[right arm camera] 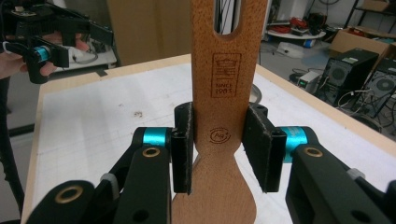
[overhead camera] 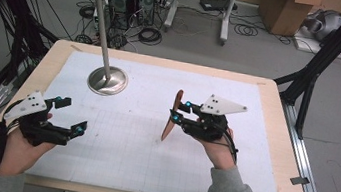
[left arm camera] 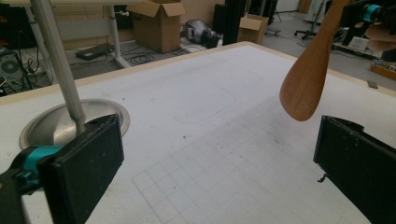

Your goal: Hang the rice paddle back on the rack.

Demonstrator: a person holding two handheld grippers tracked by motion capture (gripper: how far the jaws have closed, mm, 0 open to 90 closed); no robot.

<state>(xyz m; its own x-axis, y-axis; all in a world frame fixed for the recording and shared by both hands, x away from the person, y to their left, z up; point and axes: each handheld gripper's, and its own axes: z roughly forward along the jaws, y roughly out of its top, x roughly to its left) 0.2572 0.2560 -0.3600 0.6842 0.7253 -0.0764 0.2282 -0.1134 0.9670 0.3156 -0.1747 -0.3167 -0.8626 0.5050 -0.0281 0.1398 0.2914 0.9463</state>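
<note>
A wooden spatula (overhead camera: 172, 116) stands nearly upright over the white mat, blade end down and held off the surface. My right gripper (overhead camera: 181, 111) is shut on its handle. In the right gripper view both pads press the handle's edges (right arm camera: 219, 140) just above the stamped logo, and the slotted handle end rises past the top. At the table's left my left gripper (overhead camera: 72, 115) is open and holds nothing. Seen along its wide-apart jaws (left arm camera: 219, 172), the spatula blade (left arm camera: 306, 79) hangs to the upper right.
A metal stand with a round base (overhead camera: 107, 79) and a leaning pole (left arm camera: 56, 60) sits at the mat's far left. The white gridded mat (overhead camera: 120, 154) covers most of the wooden table (overhead camera: 276, 121). Computers, cables and cardboard boxes lie on the floor beyond.
</note>
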